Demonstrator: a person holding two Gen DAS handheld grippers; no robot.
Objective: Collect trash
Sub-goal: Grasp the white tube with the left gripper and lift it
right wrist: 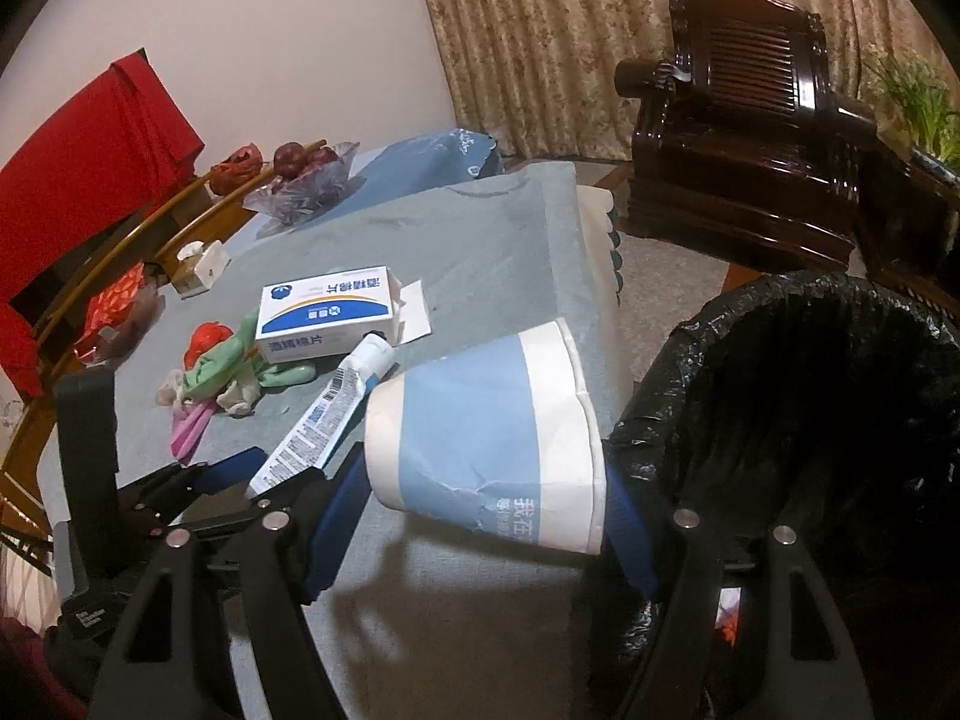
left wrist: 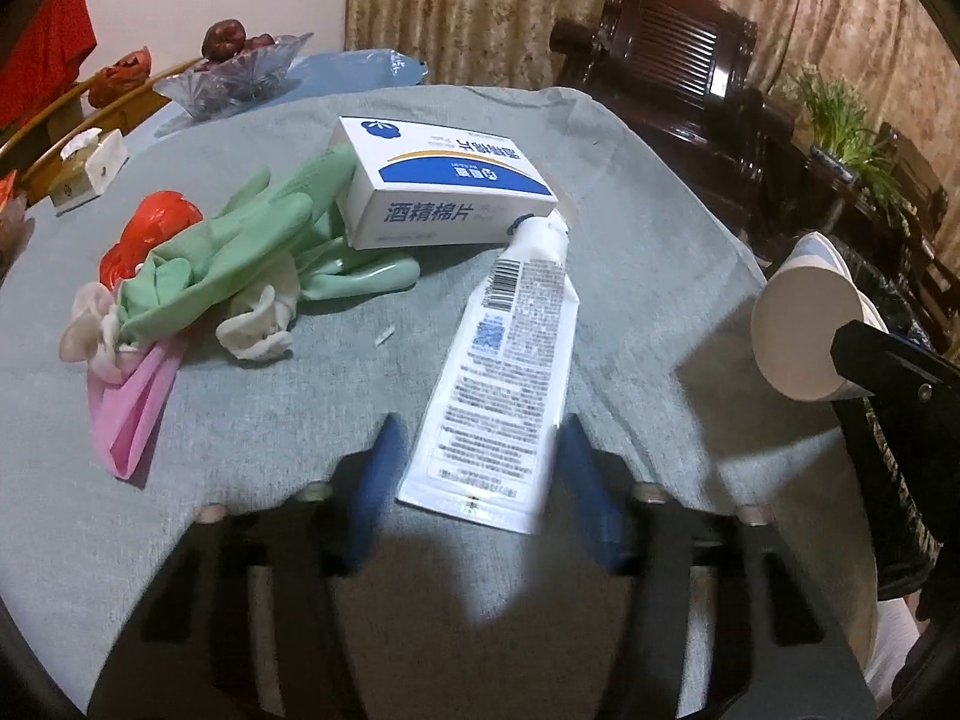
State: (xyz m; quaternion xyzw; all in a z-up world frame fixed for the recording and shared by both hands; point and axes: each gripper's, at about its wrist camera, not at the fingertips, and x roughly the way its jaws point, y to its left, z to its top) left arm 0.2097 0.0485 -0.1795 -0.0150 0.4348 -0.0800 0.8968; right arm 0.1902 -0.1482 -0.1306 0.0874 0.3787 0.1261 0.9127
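A white squeezed tube [left wrist: 498,372] lies on the grey tablecloth [left wrist: 630,300]. My left gripper [left wrist: 477,468] is open, its blue fingers on either side of the tube's flat end. A white and blue box [left wrist: 444,186], green gloves [left wrist: 252,246], red plastic [left wrist: 153,222] and a pink wrapper [left wrist: 135,414] lie beyond. My right gripper [right wrist: 486,498] is shut on a blue and white paper cup [right wrist: 486,420], held on its side above the table edge, left of a bin lined with a black bag [right wrist: 798,420]. The cup also shows in the left wrist view [left wrist: 804,330].
A glass fruit bowl [left wrist: 234,75], a tissue box [left wrist: 90,165] and a blue bag [left wrist: 354,69] sit at the table's far side. A dark wooden armchair [right wrist: 750,138] and a potted plant [left wrist: 840,120] stand beyond the table.
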